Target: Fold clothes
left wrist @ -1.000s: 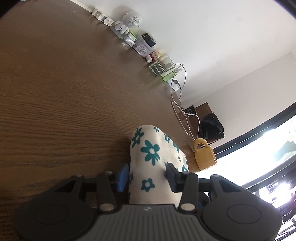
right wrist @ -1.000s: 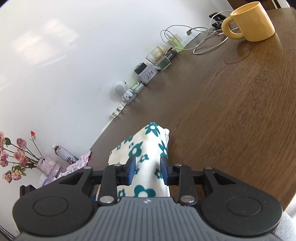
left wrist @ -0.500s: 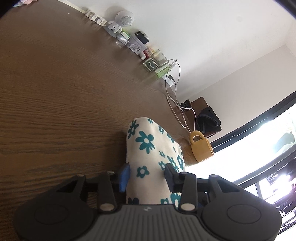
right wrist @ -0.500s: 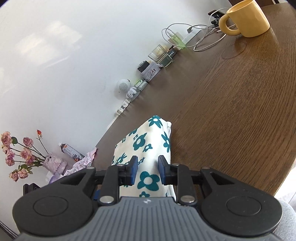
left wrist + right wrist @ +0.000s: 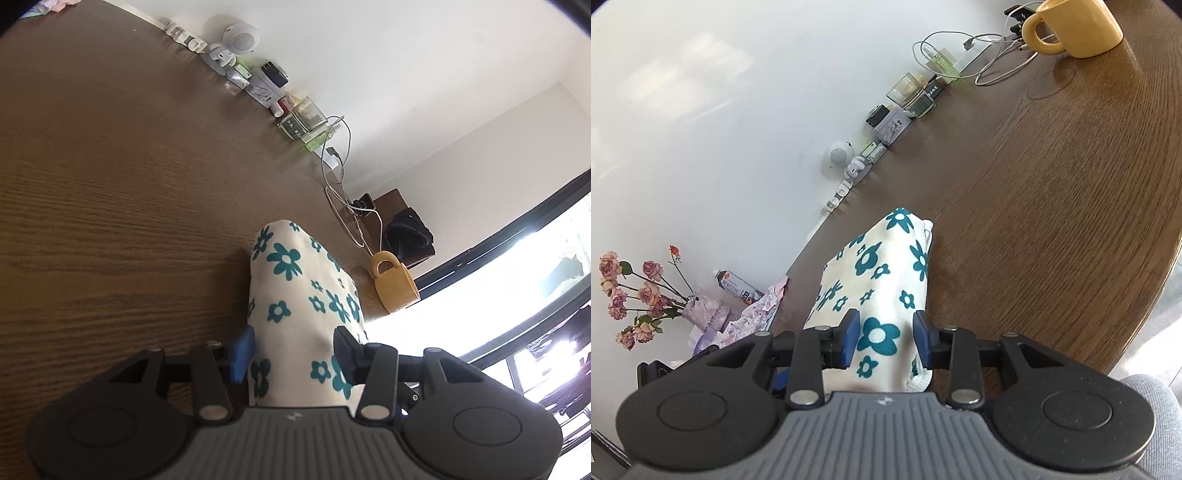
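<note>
Between both sets of fingers sits the cloth (image 5: 295, 295), cream with teal flowers, lifted off the table (image 5: 110, 184) and stretched between my two grippers. Left gripper (image 5: 293, 356): jaws look spread wider than the fabric bunch, blue pad on one side just touching, black pad on the other apparently beside it, so I can't tell if it's truly clenched or just cradling. Right gripper (image 5: 884, 341): pads sit either side of the cloth with small gaps showing; grip state also unclear from here.

Landmark is the mug (image 5: 1075, 27). Cloth hangs well short of the mug, toward me; the cable (image 5: 979, 55) lies just beside the mug, and small clutter runs from there along the wall.

My read: mid-fold, carrying an edge over. Next move needs both ends brought down together onto the table short of the mug, edges aligned, keeping tension even so the fold doesn't skew. Then let go.
</note>
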Tool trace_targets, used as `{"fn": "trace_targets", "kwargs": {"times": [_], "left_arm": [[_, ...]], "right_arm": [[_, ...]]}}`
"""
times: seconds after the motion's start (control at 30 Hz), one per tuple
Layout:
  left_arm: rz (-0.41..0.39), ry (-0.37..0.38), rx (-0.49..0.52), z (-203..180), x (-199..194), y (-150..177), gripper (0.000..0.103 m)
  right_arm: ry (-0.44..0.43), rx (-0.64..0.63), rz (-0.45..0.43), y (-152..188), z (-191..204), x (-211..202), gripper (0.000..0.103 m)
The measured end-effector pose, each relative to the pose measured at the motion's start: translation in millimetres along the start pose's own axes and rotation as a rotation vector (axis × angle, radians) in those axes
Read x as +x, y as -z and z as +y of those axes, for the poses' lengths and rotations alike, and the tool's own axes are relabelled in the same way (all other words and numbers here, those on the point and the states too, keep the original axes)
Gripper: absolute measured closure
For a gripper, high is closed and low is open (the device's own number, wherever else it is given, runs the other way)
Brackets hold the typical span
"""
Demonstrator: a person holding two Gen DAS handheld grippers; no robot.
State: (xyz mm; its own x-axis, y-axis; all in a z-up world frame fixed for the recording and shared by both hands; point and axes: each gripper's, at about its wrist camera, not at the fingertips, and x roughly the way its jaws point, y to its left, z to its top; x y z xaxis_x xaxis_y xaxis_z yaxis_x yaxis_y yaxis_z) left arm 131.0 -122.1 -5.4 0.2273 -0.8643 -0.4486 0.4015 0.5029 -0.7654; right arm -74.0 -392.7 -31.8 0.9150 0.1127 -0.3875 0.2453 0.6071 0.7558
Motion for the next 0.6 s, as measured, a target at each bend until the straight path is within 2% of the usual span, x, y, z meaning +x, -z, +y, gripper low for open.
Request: {"fn": "trace_targets", "kwargs": {"times": [0.03,0.17,0.2,0.3,0.43,0.47,0.5,0.6], "left_arm": [[-0.004,0.001,0.003,0.1,0.2,3.2,0.068],[-0.046,-0.001,-0.004,2.6,-2.5,13.3,0.071],[-0.047,0.003,-0.007,3.0,-4.2,14.5,0.071],[-0.039,-0.003,-0.018,3.6,-8.1,14.9,0.057],[-0.011,0.003,0.026,0.9,-9.8,17.2,0.059],[-0.007,0.005,0.045,-0.9,-8.9,18.2,0.064],[-0.008,0.000,0.067,-2.9,-7.9,19.5,0.071],[-0.014,-0.004,0.085,-3.6,-6.7,21.2,0.072]], "right_arm": [[-0.004,-0.004,0.004,0.4,0.1,1.1,0.082],[-0.011,-0.008,0.016,0.8,-0.8,0.0,0.083],[-0.012,-0.008,0.019,1.3,-0.7,-1.5,0.079],[-0.017,-0.019,0.019,3.4,0.0,-8.0,0.072],[-0.010,-0.033,0.033,6.7,0.9,-8.7,0.072],[-0.007,-0.037,0.038,7.6,1.1,-8.2,0.073],[-0.004,-0.042,0.040,9.0,1.3,-6.8,0.085],[0.003,-0.062,0.038,11.5,3.9,-5.8,0.087]]}}
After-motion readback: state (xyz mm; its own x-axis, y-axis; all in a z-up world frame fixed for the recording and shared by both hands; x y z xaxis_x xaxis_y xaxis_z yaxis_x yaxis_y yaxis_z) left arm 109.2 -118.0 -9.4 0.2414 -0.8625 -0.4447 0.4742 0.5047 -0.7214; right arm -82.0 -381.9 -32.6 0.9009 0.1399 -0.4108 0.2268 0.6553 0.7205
